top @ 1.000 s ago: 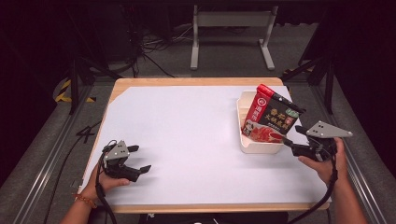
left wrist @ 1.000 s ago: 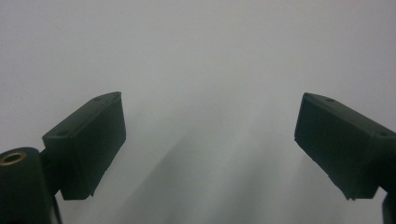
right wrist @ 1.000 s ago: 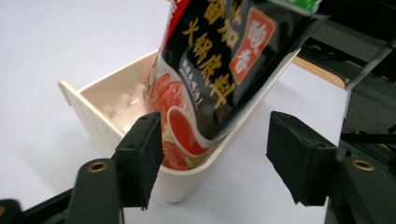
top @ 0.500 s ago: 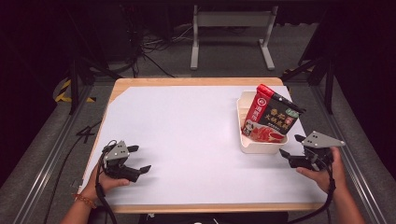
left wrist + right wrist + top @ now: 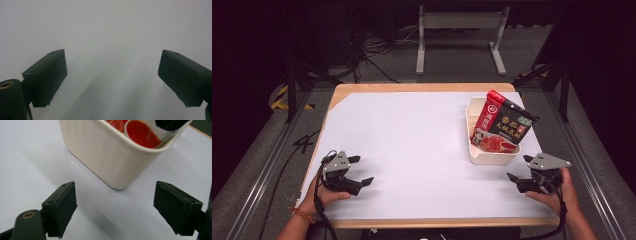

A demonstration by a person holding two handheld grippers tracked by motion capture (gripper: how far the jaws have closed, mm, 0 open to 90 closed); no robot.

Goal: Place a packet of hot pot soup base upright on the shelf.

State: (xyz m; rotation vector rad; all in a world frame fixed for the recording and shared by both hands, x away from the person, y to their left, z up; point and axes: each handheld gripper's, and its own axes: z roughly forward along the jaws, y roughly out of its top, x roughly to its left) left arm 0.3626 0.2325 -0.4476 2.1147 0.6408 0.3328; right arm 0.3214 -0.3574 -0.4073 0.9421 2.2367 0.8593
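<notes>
- the worktop [image 5: 412, 145] carries a white sheet over a wooden top; from the high view its wood edge shows along the far and near sides
- a cream tub [image 5: 492, 154] sits toward 2 o'clock on the worktop, resting on the white sheet; in the right gripper view its rounded corner [image 5: 117, 162] faces the camera
- a red and black packet [image 5: 499, 127] stands tilted inside the tub, its top leaning out past the far rim; red food pictures show on its lower front; the print is too small to read
- the left hand-held gripper [image 5: 358, 172] lies low at about 8 o'clock on the worktop, gripped by the left hand [image 5: 324, 192]; its jaws stand wide apart with nothing between them; in the left gripper view they frame only plain white sheet
- the right hand-held gripper [image 5: 518, 169] sits at about 4 o'clock, gripped by the right hand [image 5: 557, 192], just beside the tub's near end but apart from it; its jaws are spread wide and empty, pointing toward the tub
- a black cable [image 5: 319, 215] trails from the left hand-held gripper toward the near edge
</notes>
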